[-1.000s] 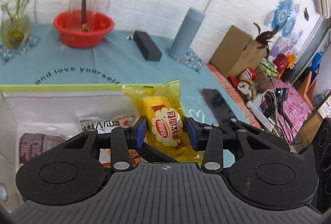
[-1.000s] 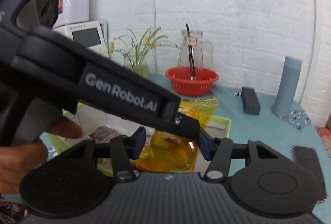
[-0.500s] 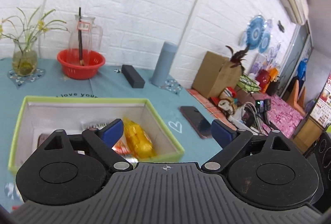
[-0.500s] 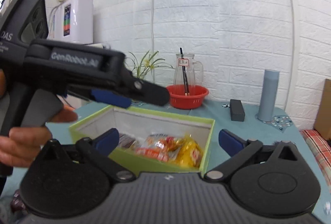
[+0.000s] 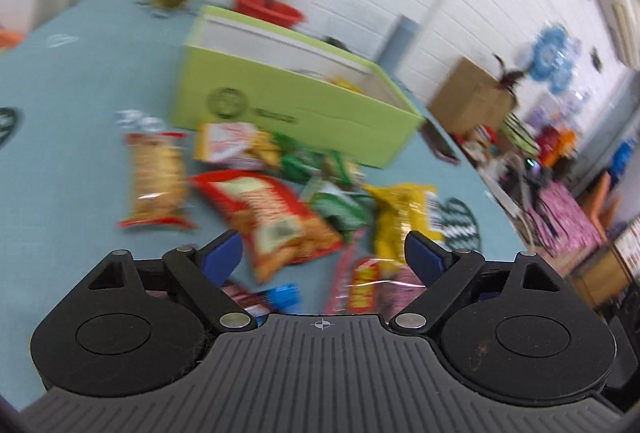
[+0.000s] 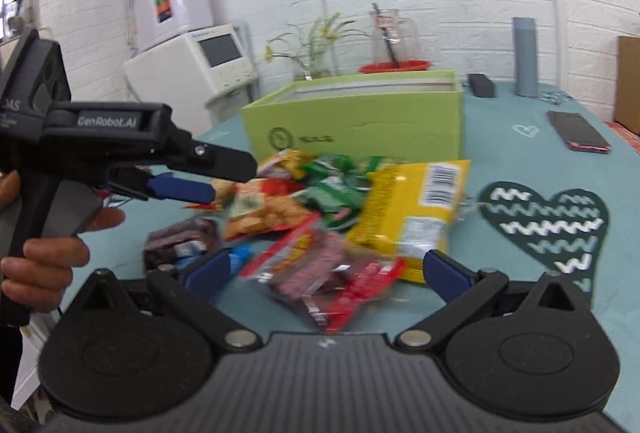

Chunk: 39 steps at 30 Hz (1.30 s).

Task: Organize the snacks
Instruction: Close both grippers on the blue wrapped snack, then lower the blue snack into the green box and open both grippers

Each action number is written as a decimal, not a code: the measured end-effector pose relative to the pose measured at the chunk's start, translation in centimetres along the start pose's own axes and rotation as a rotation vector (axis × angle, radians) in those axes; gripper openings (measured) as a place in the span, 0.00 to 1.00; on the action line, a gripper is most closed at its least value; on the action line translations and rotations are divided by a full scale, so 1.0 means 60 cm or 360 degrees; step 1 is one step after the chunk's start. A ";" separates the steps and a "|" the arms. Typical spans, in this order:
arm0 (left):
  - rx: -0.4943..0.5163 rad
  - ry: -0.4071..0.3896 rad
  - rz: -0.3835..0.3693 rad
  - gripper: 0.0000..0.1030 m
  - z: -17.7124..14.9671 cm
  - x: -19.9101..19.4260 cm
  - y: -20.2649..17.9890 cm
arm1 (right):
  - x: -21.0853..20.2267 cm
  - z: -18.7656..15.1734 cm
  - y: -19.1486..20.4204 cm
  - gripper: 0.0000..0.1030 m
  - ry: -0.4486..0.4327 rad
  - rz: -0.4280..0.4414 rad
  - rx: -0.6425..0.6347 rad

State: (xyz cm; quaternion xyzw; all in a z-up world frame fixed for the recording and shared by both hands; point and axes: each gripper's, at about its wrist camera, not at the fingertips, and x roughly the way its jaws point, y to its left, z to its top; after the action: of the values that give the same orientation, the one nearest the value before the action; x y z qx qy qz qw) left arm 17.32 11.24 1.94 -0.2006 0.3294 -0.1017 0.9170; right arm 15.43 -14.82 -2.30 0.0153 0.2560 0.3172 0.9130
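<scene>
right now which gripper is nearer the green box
Left. The left gripper reaches over the snack pile toward the green box; the right gripper hangs behind the pile.

Two fisheye wrist views, each looking forward and downward along its own fingers, close over a snack pile, both sharing the green box behind it

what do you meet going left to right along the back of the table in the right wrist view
flower vase → glass pitcher → black box → grey cylinder → phone
</scene>
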 end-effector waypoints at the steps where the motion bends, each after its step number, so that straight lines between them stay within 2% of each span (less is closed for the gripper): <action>1: -0.0024 -0.0023 0.0038 0.74 -0.005 -0.017 0.014 | 0.006 0.002 0.016 0.99 0.0006 0.0063 -0.0025; 4: -0.0083 -0.0031 0.0092 0.75 -0.025 -0.046 0.046 | 0.031 -0.001 0.068 0.99 0.0050 0.0238 -0.0107; 6: -0.0113 0.0010 0.0085 0.74 -0.038 -0.052 0.062 | 0.052 -0.007 0.095 0.99 0.0094 0.0292 -0.0145; 11: -0.0109 0.0115 0.0003 0.70 -0.068 -0.053 0.065 | 0.084 -0.024 0.122 0.99 0.0179 0.0266 -0.0159; 15: -0.0067 0.0191 -0.0101 0.61 -0.080 -0.041 0.052 | 0.093 -0.029 0.123 0.98 0.0216 0.0228 -0.0154; 20: -0.0108 0.0263 -0.0112 0.54 -0.085 -0.016 0.055 | 0.108 -0.029 0.125 0.88 0.0241 0.0193 -0.0195; 21: -0.0099 0.0248 -0.0101 0.51 -0.084 -0.014 0.054 | 0.112 -0.030 0.122 0.87 0.0240 0.0201 -0.0191; 22: -0.0087 0.0242 -0.0079 0.43 -0.083 -0.010 0.052 | 0.114 -0.030 0.119 0.85 0.0220 0.0208 -0.0183; 24: -0.0075 0.0253 -0.0056 0.31 -0.081 -0.002 0.047 | 0.117 -0.027 0.120 0.74 0.0214 0.0187 -0.0205; 26: -0.0020 0.0253 -0.0023 0.25 -0.082 0.000 0.038 | 0.115 -0.025 0.121 0.61 0.0221 0.0184 -0.0212; 29: -0.0043 0.0287 -0.0048 0.19 -0.082 -0.005 0.034 | 0.098 -0.025 0.118 0.58 0.0233 0.0177 -0.0184; 33: -0.0049 0.0254 -0.0118 0.19 -0.061 -0.022 0.013 | 0.065 -0.004 0.110 0.59 0.0160 0.0165 -0.0174; 36: 0.0028 0.0171 -0.0160 0.20 -0.017 -0.020 -0.016 | 0.054 0.033 0.099 0.63 0.0053 0.0143 -0.0220; 39: 0.0106 0.0107 -0.0133 0.21 0.039 0.008 -0.044 | 0.066 0.076 0.078 0.64 -0.0039 0.0093 -0.0296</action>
State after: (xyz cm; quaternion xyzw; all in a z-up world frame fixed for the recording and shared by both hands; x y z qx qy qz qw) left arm 19.04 9.41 4.43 -0.1801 0.3477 -0.1575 0.9066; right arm 17.55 -8.15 0.72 -0.0582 0.2138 0.3658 0.9039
